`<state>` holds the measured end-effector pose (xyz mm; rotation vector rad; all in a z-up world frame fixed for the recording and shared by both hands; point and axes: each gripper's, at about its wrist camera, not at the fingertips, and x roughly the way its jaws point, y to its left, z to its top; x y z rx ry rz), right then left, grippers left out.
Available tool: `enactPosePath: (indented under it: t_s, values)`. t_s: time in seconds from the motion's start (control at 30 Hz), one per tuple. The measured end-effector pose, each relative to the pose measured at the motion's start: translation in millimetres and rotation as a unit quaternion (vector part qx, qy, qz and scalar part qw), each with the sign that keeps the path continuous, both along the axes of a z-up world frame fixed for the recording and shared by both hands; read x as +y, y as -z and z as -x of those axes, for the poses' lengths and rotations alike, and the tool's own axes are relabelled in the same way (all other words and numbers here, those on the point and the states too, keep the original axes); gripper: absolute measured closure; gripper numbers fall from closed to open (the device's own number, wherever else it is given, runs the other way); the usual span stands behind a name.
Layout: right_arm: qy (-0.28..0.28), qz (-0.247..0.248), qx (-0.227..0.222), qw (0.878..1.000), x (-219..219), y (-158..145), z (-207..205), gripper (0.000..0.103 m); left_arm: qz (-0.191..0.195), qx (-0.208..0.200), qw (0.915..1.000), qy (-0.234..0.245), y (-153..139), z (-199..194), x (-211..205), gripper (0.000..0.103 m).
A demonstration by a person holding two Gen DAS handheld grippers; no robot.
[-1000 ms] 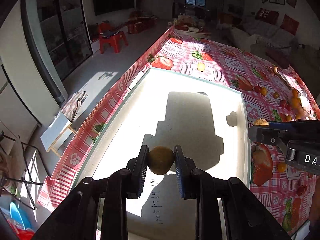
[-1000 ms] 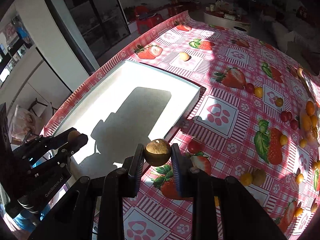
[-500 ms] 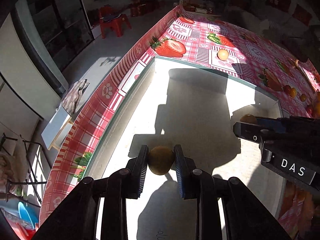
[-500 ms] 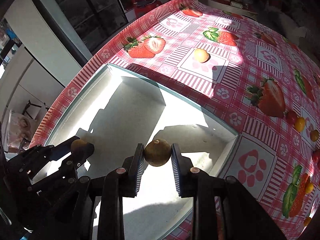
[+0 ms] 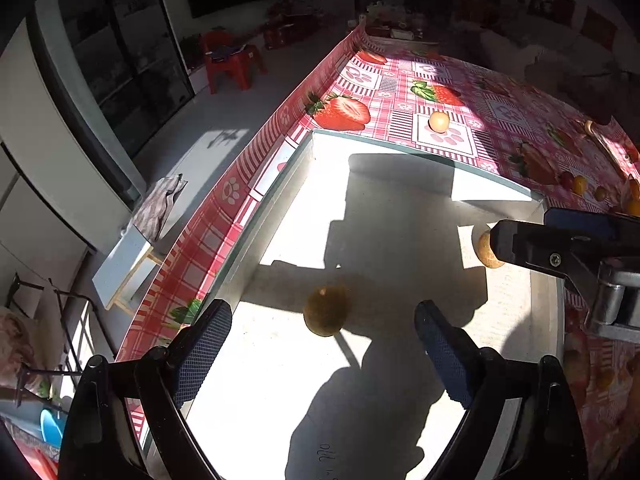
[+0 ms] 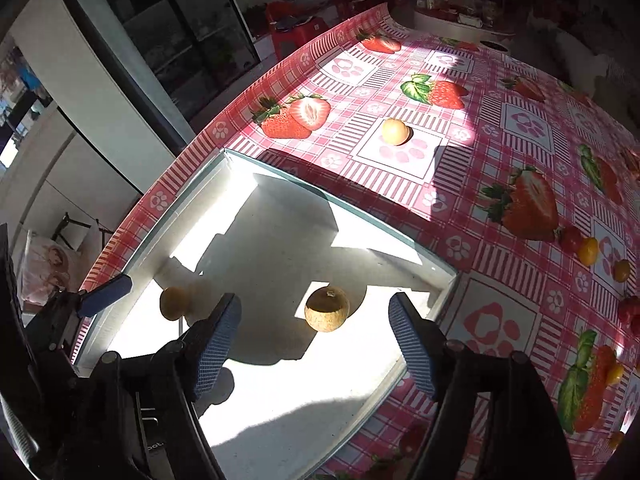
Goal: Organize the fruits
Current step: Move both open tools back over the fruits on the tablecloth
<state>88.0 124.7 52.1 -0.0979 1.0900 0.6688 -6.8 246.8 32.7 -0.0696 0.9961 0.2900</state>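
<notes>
Two releases in hand: my left gripper and right gripper, jaws just spread, free brown fruits into the white tray; next, loose fruit at twelve o'clock on the desk.

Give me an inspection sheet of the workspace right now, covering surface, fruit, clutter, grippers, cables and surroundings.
Surface: table with strawberry-print cloth, partly sunlit; white tray at its edge.
Job's things: two brown round fruits over the tray floor, one between the left fingers, one between the right; neither touched. Whether they have landed, unclear.
Clutter: pale fruit alone on the cloth; small red and orange fruits scattered further off.
Grippers: left gripper and right gripper open; jaws have just been opening.
Cables: nothing seen.
Surroundings: red plastic chair, dark glass doors, floor.
</notes>
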Motion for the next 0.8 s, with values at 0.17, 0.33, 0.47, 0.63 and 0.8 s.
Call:
enactPosePath:
  t_s: [0.17, 0.33, 0.47, 0.63, 0.8]
  values:
    - [0.022, -0.01, 0.006, 1.0, -30, -10, 10, 0.022, 0.0, -0.012, 0.9997, 0.019, -14, 11, -20, 0.009]
    - [0.051, -0.016, 0.013, 0.999, -72, -11, 26, 0.022, 0.0, -0.02, 0.9985, 0.05, -26, 20, -51, 0.009]
    - [0.079, -0.016, 0.017, 0.997, -111, -9, 40, 0.022, 0.002, -0.03, 0.9964, 0.079, -35, 29, -81, 0.009]
    - [0.111, -0.002, 0.018, 0.994, -159, -4, 60, 0.022, -0.005, -0.031, 0.9923, 0.12, -36, 37, -123, 0.009]
    - [0.152, 0.015, 0.018, 0.988, -210, 3, 78, 0.022, -0.014, -0.026, 0.9863, 0.162, -28, 43, -164, 0.009]
